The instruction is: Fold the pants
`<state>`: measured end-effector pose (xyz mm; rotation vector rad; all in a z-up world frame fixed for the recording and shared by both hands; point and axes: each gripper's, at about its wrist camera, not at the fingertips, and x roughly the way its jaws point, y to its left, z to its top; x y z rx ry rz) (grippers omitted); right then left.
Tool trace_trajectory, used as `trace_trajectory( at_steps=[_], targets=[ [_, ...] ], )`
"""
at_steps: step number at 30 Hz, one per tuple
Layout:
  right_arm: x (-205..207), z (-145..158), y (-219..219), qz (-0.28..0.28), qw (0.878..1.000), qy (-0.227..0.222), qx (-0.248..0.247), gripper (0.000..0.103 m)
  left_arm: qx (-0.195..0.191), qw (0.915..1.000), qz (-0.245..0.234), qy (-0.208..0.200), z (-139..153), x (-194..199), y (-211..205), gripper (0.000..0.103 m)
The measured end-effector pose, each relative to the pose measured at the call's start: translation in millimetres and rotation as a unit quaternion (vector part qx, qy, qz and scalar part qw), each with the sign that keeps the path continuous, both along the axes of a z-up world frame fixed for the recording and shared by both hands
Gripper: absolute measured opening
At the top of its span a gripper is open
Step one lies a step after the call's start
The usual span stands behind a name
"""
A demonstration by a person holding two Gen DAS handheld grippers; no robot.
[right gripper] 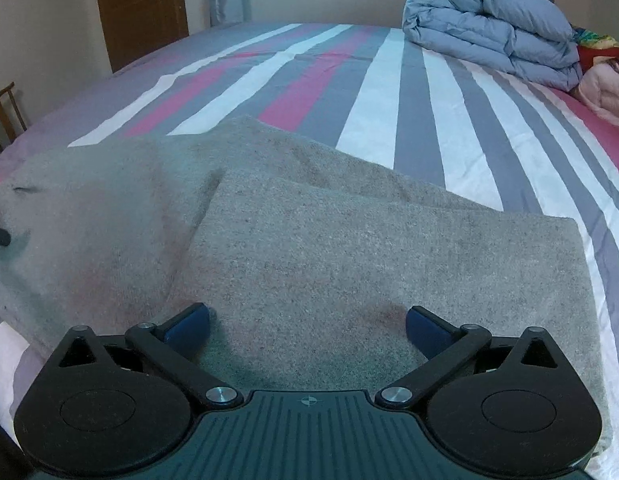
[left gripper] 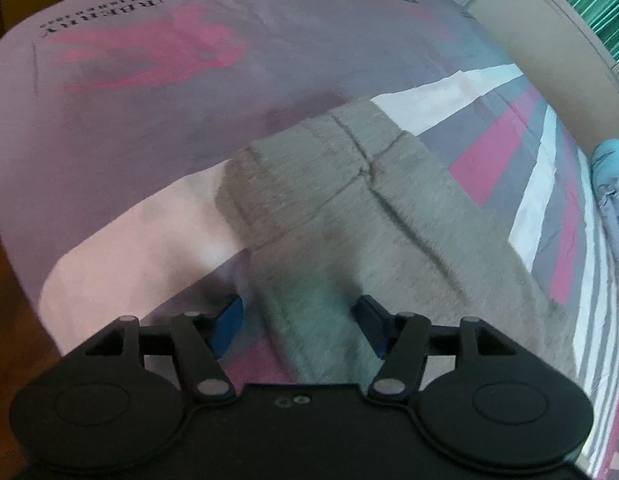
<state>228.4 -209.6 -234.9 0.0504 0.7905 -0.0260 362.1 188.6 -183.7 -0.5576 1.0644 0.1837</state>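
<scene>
Both the left gripper (left gripper: 299, 326) and right gripper (right gripper: 307, 330) hover wide over grey woollen pants (right gripper: 349, 248) on the striped bed (right gripper: 389, 92); pinching matching edges would fold evenly.

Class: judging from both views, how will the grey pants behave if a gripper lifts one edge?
The pants would likely droop, since they already lie folded in soft layers. The fuzzy knit probably grips rather than slips on the striped sheet. They look thick, so perhaps fairly heavy.

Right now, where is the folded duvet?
In the right wrist view, the folded blue duvet sits at the far right of the striped bed, well beyond the grey pants.
</scene>
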Motion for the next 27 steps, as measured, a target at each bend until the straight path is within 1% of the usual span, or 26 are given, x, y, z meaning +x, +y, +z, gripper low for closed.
trace_trajectory(
  at_steps=[1,5,7,9,11,12,13,14,17,20,21,24,27],
  targets=[
    [-1,-1,1,-0.001,1.0,0.0,0.0,0.103,-0.013,0.9999,0.0,-0.005,-1,2,1,0.05],
    [-1,0,2,-0.002,1.0,-0.003,0.003,0.103,-0.076,0.9965,0.03,-0.016,-10,5,14,0.05],
    [-1,0,3,-0.002,1.0,-0.003,0.006,0.103,-0.118,0.9912,0.053,-0.027,-16,2,25,0.05],
    [-1,0,3,-0.003,1.0,-0.003,0.008,0.103,-0.163,0.9825,0.081,-0.038,-23,-2,36,0.05],
    [-1,0,3,-0.004,1.0,-0.003,0.01,0.103,-0.189,0.9763,0.095,-0.046,-30,-5,43,0.048],
    [-1,-1,3,-0.004,1.0,-0.004,0.009,0.103,-0.191,0.9758,0.095,-0.048,-31,-5,43,0.046],
    [-1,-1,3,-0.005,1.0,-0.004,0.01,0.103,-0.19,0.9758,0.095,-0.05,-32,-5,42,0.041],
    [-1,-1,3,-0.005,1.0,-0.004,0.01,0.103,-0.189,0.9759,0.096,-0.053,-31,-6,41,0.033],
    [-1,-1,3,-0.004,1.0,-0.005,0.011,0.103,-0.199,0.9729,0.095,-0.069,-32,-10,40,0.016],
    [0,-1,3,-0.004,1.0,-0.005,0.014,0.103,-0.217,0.9677,0.098,-0.081,-33,-12,42,0.01],
    [0,-1,3,-0.003,1.0,-0.005,0.014,0.103,-0.221,0.9665,0.096,-0.088,-31,-13,42,0.01],
    [-1,-2,2,-0.003,1.0,-0.007,0.015,0.103,-0.207,0.969,0.077,-0.111,-15,-14,34,0.008],
    [0,-2,2,-0.002,1.0,-0.008,0.017,0.103,-0.18,0.9722,0.035,-0.145,12,-12,18,0.008]
  ],
)
